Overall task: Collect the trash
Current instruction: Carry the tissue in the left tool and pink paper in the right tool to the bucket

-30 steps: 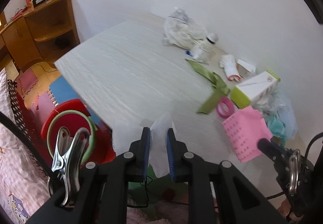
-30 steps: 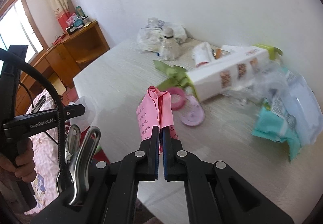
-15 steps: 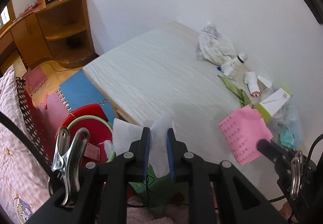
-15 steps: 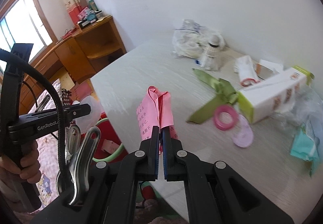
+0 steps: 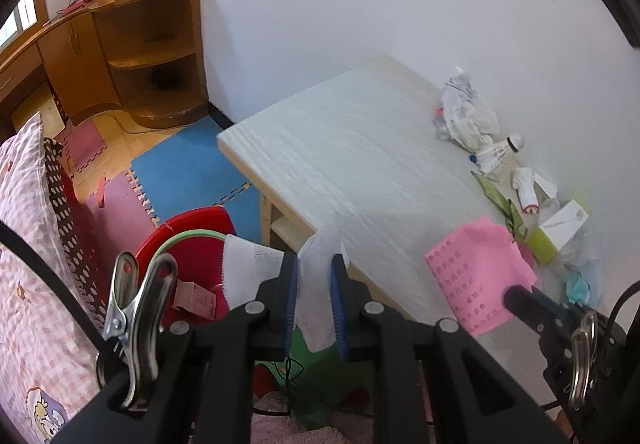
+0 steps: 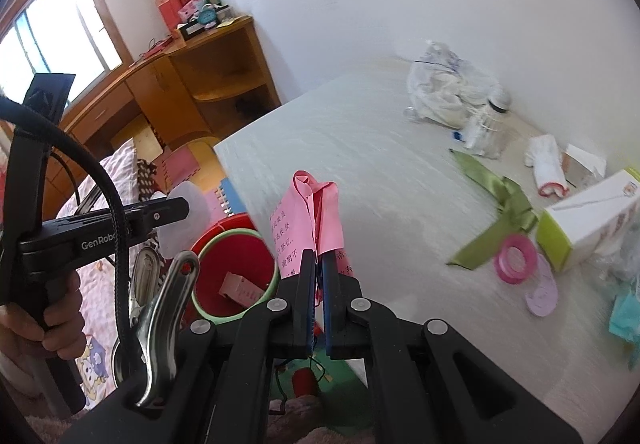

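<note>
My left gripper (image 5: 314, 276) is shut on a piece of white foam netting (image 5: 318, 284), held over the near-left corner of the pale table (image 5: 340, 156). My right gripper (image 6: 316, 264) is shut on a folded pink paper note (image 6: 308, 212) with printed text; the same pink note (image 5: 476, 272) shows at the right of the left wrist view. Below the table's left edge stands a red bin (image 6: 236, 268) with a green rim, a pink carton inside it. In the left wrist view the bin (image 5: 192, 252) lies just left of the netting.
Litter lies along the table's far right: a crumpled white bag (image 6: 444, 92), a clear bottle (image 6: 488, 124), a green ribbon (image 6: 496, 212), a pink tape ring (image 6: 514, 254), a white-and-green box (image 6: 588, 220). A wooden corner shelf (image 5: 152, 48) and foam floor mats (image 5: 188, 172) lie to the left.
Both grippers have shifted left toward the table's near-left corner, carrying the netting and the pink note. The red bin has come further into view; the table litter has slid right.
</note>
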{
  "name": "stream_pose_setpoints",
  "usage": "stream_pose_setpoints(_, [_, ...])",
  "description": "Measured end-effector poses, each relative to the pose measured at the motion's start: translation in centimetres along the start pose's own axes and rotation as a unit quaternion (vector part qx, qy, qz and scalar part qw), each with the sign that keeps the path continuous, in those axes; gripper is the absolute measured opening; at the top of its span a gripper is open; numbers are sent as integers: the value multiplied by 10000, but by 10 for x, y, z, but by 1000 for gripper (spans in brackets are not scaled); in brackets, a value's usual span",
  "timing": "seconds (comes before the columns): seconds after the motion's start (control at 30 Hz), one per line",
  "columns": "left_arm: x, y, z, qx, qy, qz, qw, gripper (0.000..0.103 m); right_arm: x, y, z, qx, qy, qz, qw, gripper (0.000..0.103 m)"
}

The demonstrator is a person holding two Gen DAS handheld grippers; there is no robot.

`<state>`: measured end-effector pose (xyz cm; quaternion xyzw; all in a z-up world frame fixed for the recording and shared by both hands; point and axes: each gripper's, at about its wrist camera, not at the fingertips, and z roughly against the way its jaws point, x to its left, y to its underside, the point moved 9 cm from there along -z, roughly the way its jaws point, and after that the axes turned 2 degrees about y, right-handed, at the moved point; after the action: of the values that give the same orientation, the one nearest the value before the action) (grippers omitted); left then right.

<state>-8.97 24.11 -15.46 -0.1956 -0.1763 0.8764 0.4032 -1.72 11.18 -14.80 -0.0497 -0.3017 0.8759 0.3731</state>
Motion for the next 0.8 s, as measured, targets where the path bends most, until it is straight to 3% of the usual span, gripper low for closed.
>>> stream_pose_setpoints(0.8, [92,3,2,32,-243,417,9988,16,84,-9,-51,275,-306,472,9980,4])
